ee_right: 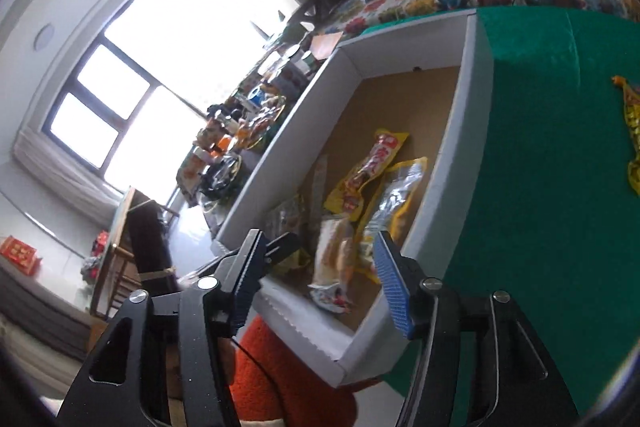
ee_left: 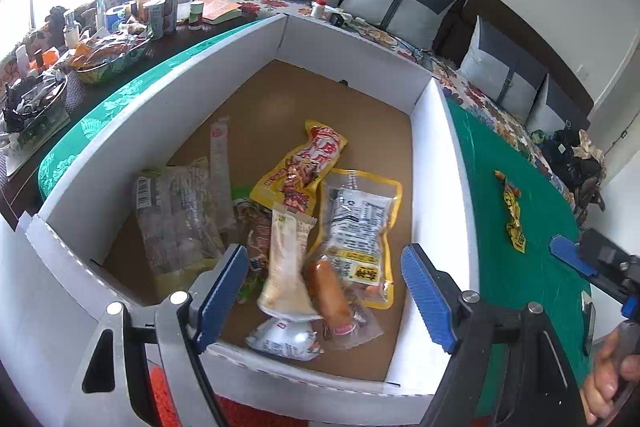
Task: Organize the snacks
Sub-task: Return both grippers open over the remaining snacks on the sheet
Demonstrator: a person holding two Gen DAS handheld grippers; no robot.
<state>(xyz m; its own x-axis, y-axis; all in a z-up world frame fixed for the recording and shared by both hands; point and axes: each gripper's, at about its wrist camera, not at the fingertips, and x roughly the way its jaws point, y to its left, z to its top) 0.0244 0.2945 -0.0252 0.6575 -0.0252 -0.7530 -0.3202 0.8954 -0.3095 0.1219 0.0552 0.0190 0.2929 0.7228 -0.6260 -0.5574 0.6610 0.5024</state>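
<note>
A white cardboard box (ee_left: 256, 39) with a brown floor stands on the green table cover (ee_left: 532, 267). Several snack packets lie inside: a yellow-red pouch (ee_left: 304, 163), a yellow pouch with a white label (ee_left: 356, 223), a cream wrapped bar (ee_left: 286, 259), a sausage (ee_left: 330, 287) and a clear packet (ee_left: 176, 215). My left gripper (ee_left: 326, 293) hangs open above the box's near end with nothing between its fingers. My right gripper (ee_right: 320, 273) is also open and empty, over the box's near corner (ee_right: 340, 367). One yellow snack packet (ee_left: 512, 211) lies on the cover outside the box, right of it.
A cluttered dark table (ee_left: 80, 59) with jars, bowls and bottles stands left of the box. A floral-covered bench with grey cushions (ee_left: 400, 7) runs behind. An orange cushion (ee_right: 288, 379) sits below the box's near edge. A hand (ee_left: 608, 367) holds the right gripper's handle.
</note>
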